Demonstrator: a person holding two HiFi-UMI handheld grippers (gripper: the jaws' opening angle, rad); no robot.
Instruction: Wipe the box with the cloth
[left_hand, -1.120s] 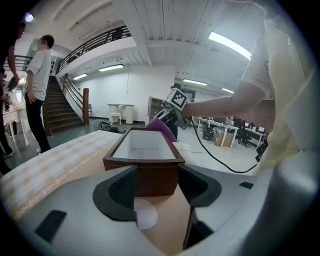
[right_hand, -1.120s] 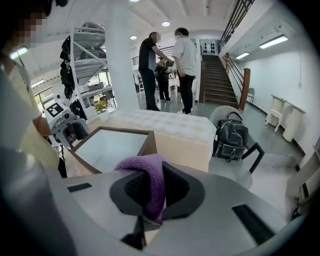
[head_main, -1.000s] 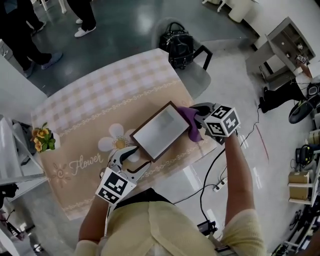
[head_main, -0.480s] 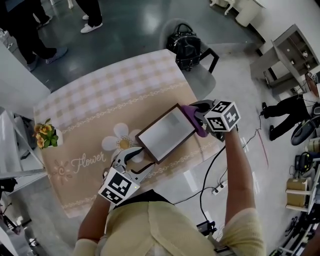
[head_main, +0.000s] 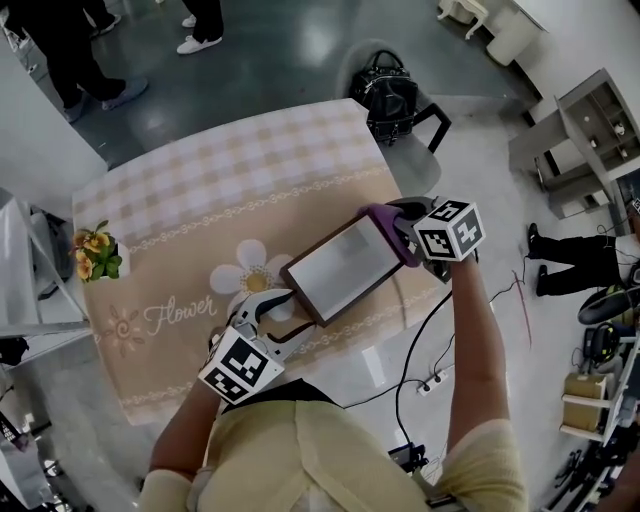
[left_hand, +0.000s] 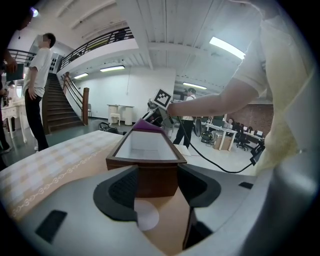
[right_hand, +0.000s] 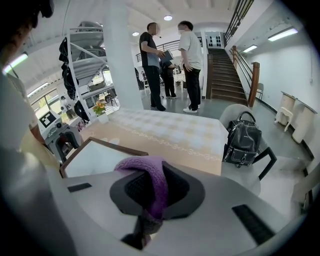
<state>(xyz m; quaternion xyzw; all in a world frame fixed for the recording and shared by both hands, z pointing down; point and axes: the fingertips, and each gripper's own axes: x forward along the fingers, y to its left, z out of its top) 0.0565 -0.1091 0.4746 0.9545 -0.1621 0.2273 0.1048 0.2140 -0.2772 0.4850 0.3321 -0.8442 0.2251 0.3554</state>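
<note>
A shallow brown box (head_main: 340, 268) with a white inside lies aslant on the table near its front right corner. My left gripper (head_main: 268, 305) grips its near end. In the left gripper view the brown wall of the box (left_hand: 147, 150) fills the gap of the left gripper (left_hand: 156, 185), touching both pads. My right gripper (head_main: 405, 232) is shut on a purple cloth (head_main: 388, 228) pressed to the box's far right end. The cloth (right_hand: 152, 175) hangs between the pads of the right gripper (right_hand: 156, 187), with the box (right_hand: 95, 157) just to its left.
The table (head_main: 200, 220) carries a beige checked cover with a flower print. A small pot of yellow flowers (head_main: 95, 265) stands at its left edge. A black bag (head_main: 390, 95) rests on a chair beyond the far right corner. People (right_hand: 170, 60) stand beyond the table. Cables (head_main: 430, 370) cross the floor.
The right gripper has slid the cloth along the box's right end toward its far corner. The left gripper keeps its hold on the near end.
</note>
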